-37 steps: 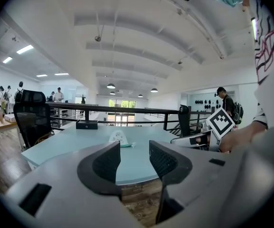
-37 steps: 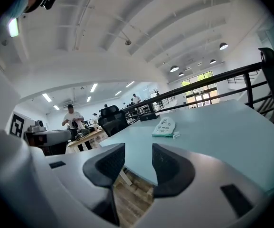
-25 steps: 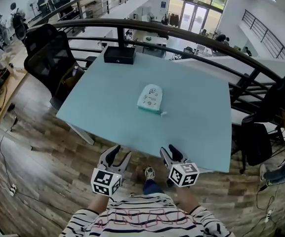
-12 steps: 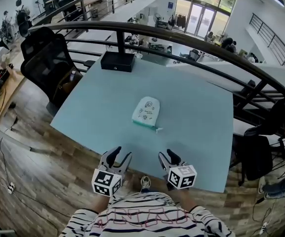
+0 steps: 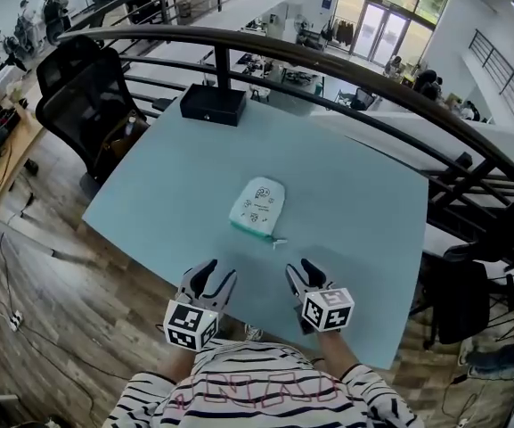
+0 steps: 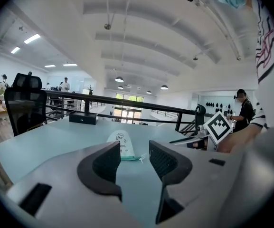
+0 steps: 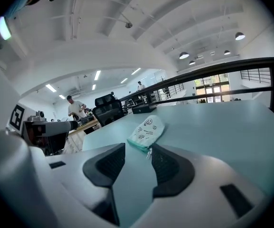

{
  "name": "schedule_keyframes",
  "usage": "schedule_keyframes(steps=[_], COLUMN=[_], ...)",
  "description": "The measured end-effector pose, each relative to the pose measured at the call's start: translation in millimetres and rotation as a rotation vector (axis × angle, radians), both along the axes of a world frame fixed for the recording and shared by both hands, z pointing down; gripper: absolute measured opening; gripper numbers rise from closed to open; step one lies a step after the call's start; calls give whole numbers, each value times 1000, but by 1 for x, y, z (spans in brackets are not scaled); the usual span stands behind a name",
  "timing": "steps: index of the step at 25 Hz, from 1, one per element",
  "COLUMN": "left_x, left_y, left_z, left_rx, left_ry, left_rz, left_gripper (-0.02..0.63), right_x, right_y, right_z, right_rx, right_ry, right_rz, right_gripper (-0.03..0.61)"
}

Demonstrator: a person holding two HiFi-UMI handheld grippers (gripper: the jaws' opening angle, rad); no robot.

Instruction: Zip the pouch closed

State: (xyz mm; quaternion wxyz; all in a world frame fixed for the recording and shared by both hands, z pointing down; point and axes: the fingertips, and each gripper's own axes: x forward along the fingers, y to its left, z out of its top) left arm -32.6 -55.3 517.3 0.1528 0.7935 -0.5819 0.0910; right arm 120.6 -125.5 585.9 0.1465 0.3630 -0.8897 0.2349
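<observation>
While the pouch lies ahead, both hand-held grippers hover agape

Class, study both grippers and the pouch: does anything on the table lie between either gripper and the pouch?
Nothing visible does. Only bare table separates the pouch from the left gripper and the right gripper, both open and empty. The black box sits beyond the pouch, at the far edge.

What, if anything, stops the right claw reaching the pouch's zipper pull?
Likely nothing, so yes: the right claw is open and empty, and only bare table lies between it and the zipper pull at the pouch's near edge.
</observation>
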Motion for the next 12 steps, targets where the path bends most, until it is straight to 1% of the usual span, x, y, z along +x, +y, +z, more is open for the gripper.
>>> schedule_keyframes(steps=[4, 12], left_x=[0, -15], left_y=[-8, -26], left_z=[5, 16], left_rx=[-13, -28], left_ry=[1, 20], left_rz=[-13, -8], left_gripper=[169, 169], right_x=[1, -8], right_y=[-22, -53], right_z=[7, 36], right_rx=[14, 18], right_ry=[32, 120], right_rz=[-28, -64], right_gripper=[187, 186])
